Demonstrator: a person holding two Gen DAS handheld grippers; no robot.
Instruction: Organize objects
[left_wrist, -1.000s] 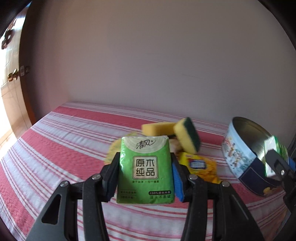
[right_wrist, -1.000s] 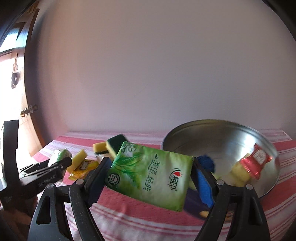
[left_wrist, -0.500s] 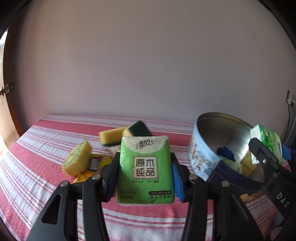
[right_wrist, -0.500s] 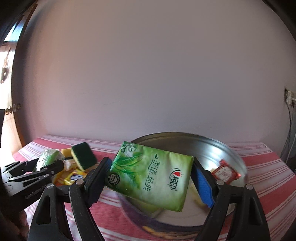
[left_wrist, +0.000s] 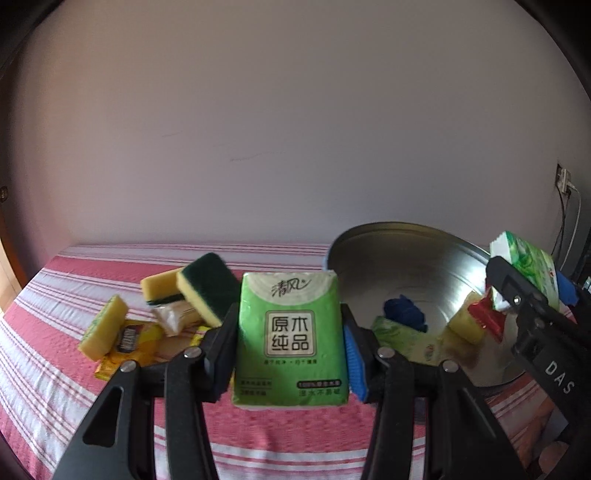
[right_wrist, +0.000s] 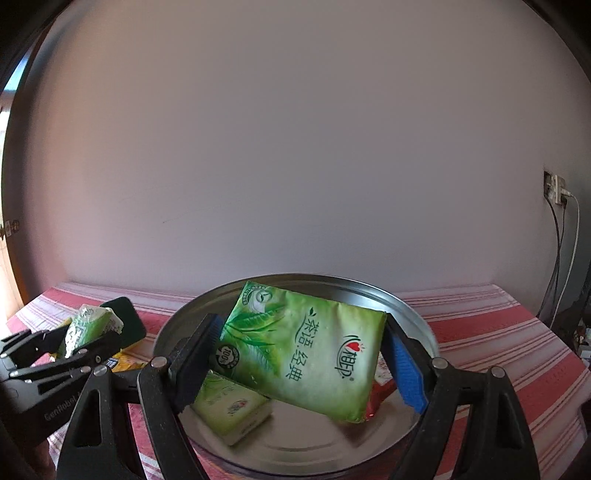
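My left gripper (left_wrist: 290, 350) is shut on a green tissue pack (left_wrist: 290, 334), held upright above the striped cloth, just left of a round metal tin (left_wrist: 406, 254). My right gripper (right_wrist: 299, 360) is shut on a second green tissue pack (right_wrist: 306, 347), tilted, held over the tin (right_wrist: 417, 317). In the tin lie another green tissue pack (right_wrist: 231, 410), a red sachet (left_wrist: 487, 319), a yellow sponge (left_wrist: 463, 325) and a blue object (left_wrist: 404, 312). The right gripper also shows in the left wrist view (left_wrist: 532, 291).
On the red-and-white striped cloth (left_wrist: 55, 354) left of the tin lie yellow-green sponges (left_wrist: 199, 291), another sponge (left_wrist: 103, 326), yellow packets (left_wrist: 129, 341) and a white packet (left_wrist: 173, 317). A plain wall stands behind. A wall socket with cables (right_wrist: 556, 190) is at right.
Both grippers have moved right with their packs. The right gripper's pack now hangs over the tin's inside; the left gripper has come close to the tin's left side.
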